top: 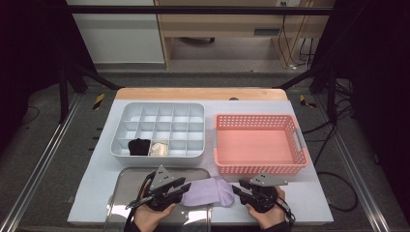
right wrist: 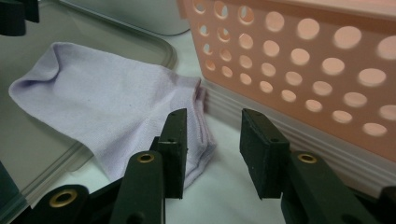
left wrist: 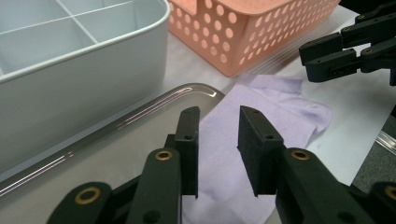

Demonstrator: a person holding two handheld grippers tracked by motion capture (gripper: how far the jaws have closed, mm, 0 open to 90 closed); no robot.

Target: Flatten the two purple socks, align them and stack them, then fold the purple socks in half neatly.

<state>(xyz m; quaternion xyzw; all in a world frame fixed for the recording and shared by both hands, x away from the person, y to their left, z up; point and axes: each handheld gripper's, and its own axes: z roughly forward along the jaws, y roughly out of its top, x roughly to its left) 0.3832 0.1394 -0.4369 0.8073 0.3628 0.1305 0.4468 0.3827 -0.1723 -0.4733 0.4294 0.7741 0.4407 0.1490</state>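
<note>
A lilac sock lies flat, its left end on the metal tray and its right end on the white table top. My left gripper hovers open over the sock's left end; in the left gripper view the sock lies below the gap of the left gripper, and neither pad presses on it. My right gripper stands open at the sock's right end. In the right gripper view the sock lies just left of the right gripper, with bare table between the pads.
A pink perforated basket stands just behind the right gripper, very close in its view. A grey divided box at the back left holds a black sock and a cream sock in its front compartments.
</note>
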